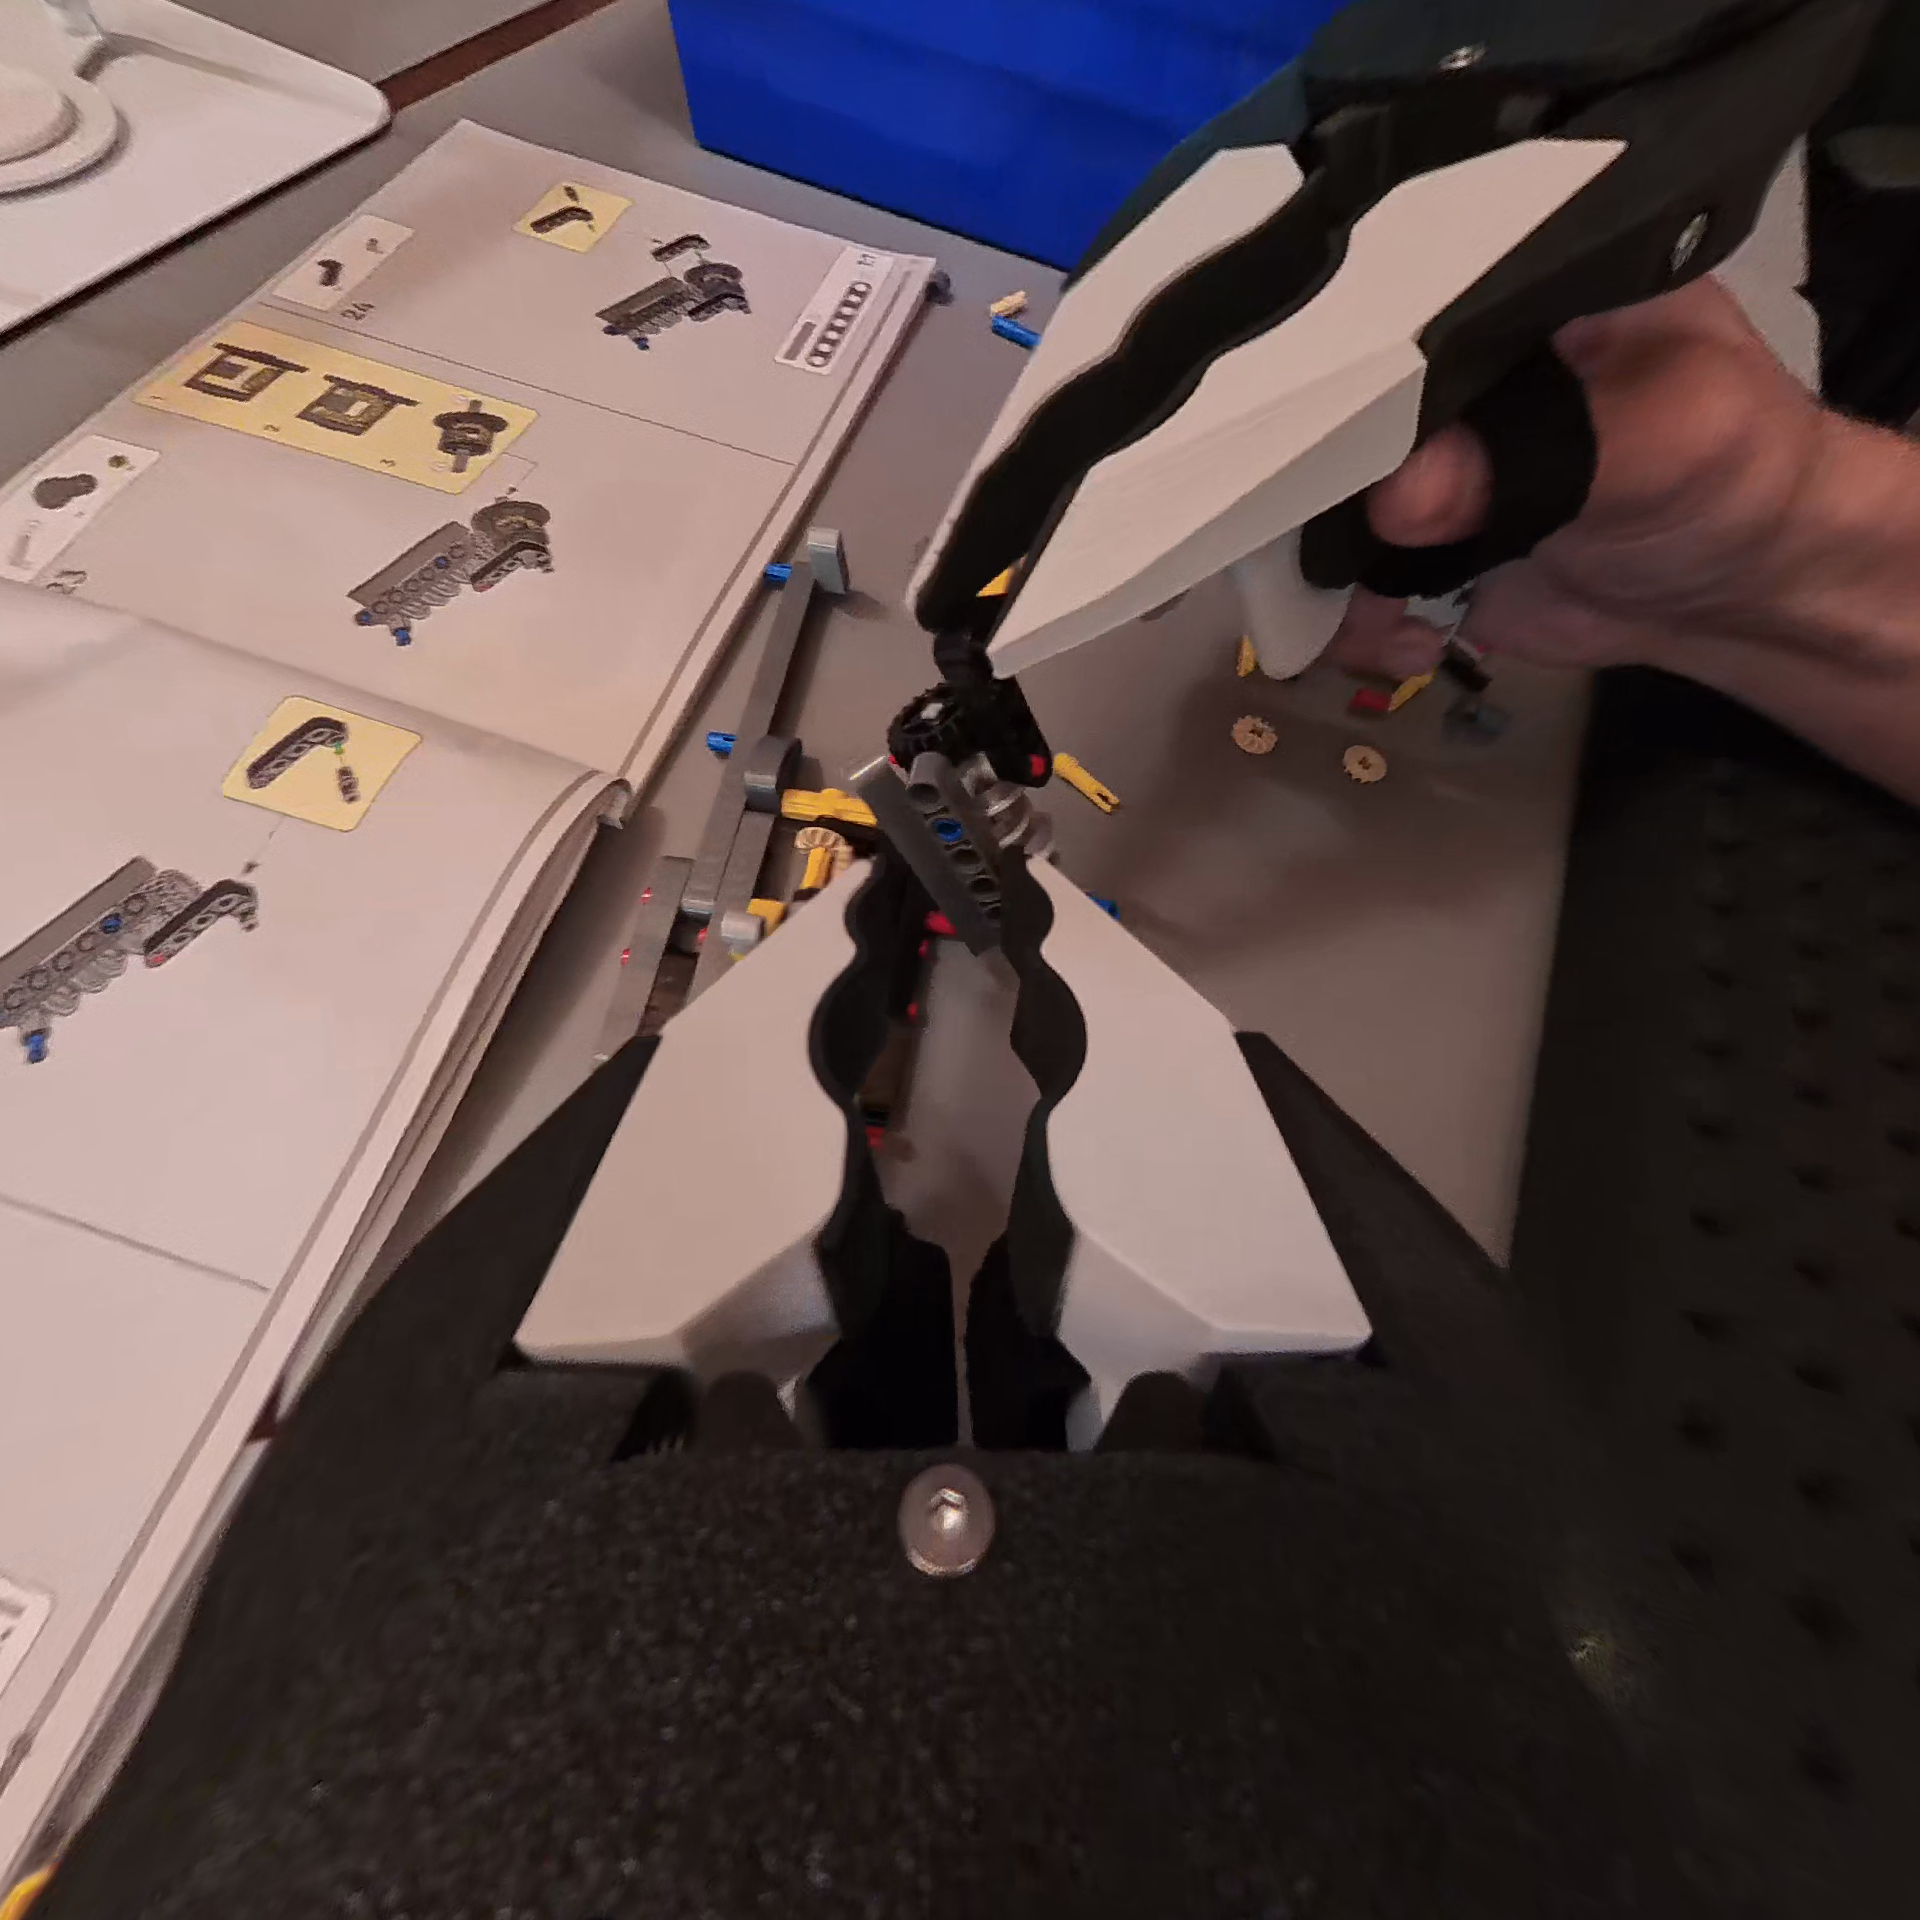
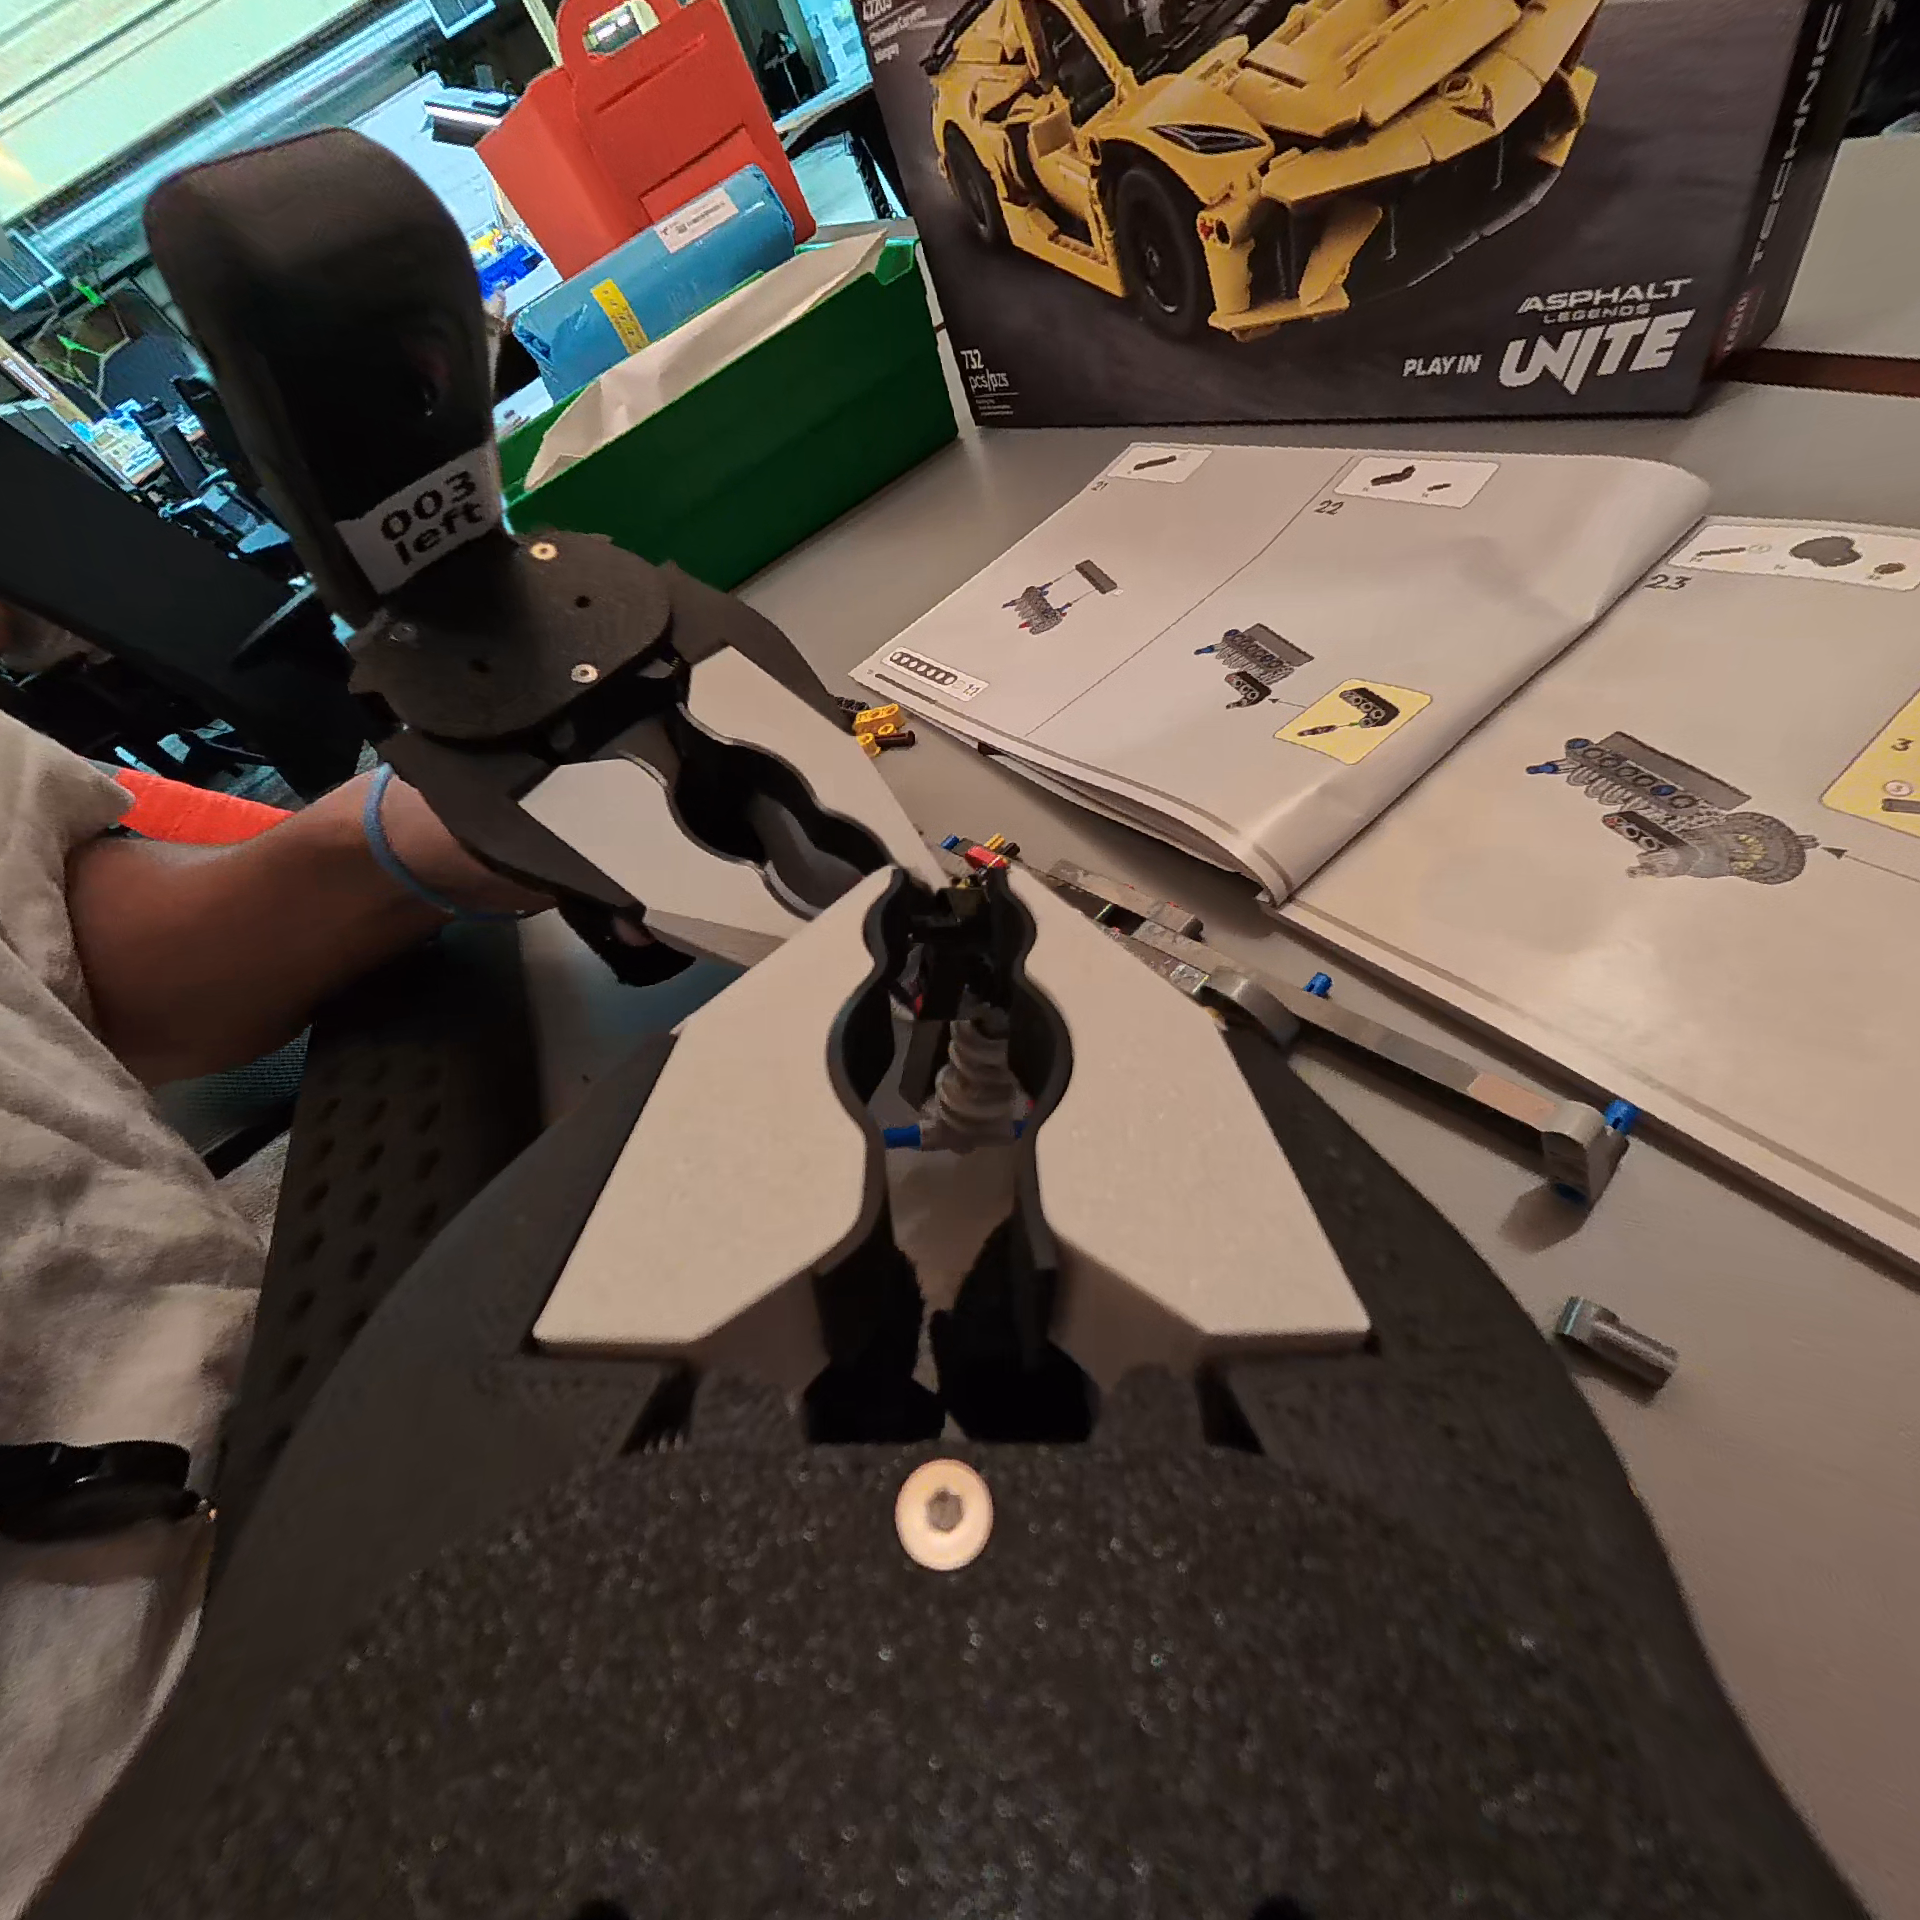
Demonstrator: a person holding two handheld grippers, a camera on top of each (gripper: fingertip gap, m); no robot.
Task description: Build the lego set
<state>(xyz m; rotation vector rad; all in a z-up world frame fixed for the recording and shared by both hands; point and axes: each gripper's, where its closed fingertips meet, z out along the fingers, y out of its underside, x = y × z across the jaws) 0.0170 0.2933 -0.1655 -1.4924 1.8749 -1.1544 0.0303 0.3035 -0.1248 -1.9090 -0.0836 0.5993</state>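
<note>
Between left claw tips: lego subassembly

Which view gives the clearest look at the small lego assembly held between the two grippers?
The left wrist view: the lego assembly shows its grey holed beam and black gear, pinched by the left gripper and right gripper. In the right wrist view the fingers largely hide it.

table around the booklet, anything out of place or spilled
Nothing spilled or damaged. Small loose parts lie scattered on the grey table: two tan gears, yellow and blue pins, beside the open instruction booklet. Normal mid-build clutter.
</note>
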